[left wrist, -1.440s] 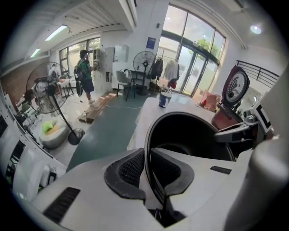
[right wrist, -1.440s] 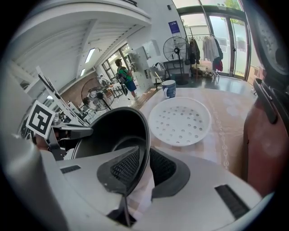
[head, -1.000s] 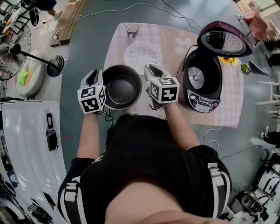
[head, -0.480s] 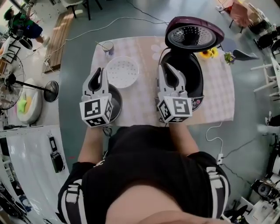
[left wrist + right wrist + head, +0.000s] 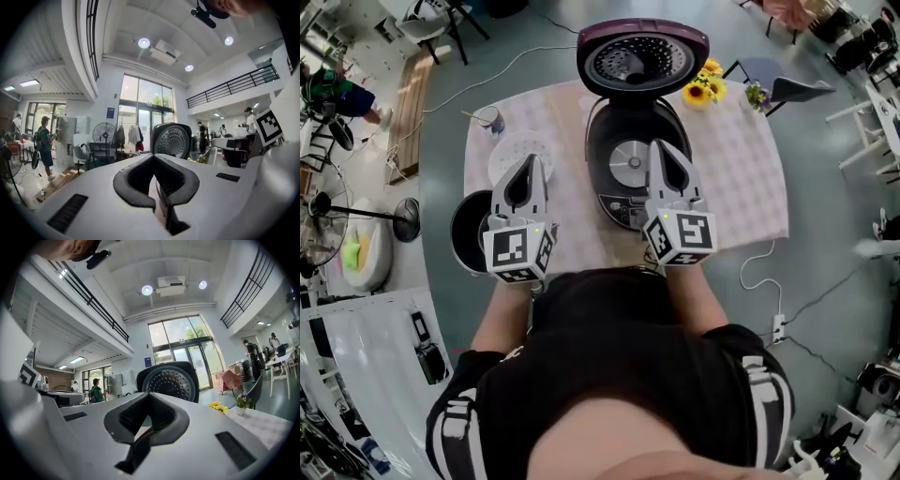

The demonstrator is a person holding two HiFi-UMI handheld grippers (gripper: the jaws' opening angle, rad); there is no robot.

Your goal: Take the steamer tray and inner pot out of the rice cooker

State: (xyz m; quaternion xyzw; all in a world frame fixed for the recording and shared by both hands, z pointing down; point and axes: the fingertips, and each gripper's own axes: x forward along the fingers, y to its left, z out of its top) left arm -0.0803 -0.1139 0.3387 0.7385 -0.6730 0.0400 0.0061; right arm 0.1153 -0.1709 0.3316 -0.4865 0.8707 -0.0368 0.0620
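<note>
The purple rice cooker (image 5: 623, 164) stands open at the middle of the table, with its lid (image 5: 642, 56) up and its well without a pot. The black inner pot (image 5: 469, 230) rests at the table's front left corner, partly hidden by my left gripper (image 5: 528, 161). The white steamer tray (image 5: 511, 155) lies behind the pot. My right gripper (image 5: 664, 148) hovers over the cooker's front. Both grippers have just been closing and are shut with nothing between their jaws. The lid (image 5: 172, 139) shows beyond the left gripper (image 5: 153, 157), and the lid (image 5: 171, 378) beyond the right gripper (image 5: 149, 394).
A checked cloth (image 5: 741, 178) covers the table. A cup (image 5: 490, 119) stands at the back left, and sunflowers (image 5: 703, 82) and a small plant (image 5: 757, 94) at the back right. A standing fan (image 5: 356, 211) and cables are on the floor around the table.
Both grippers let go of the inner pot's rim, rose and moved right toward the cooker. The pot stays on the table at the left. Their jaws have shut.
</note>
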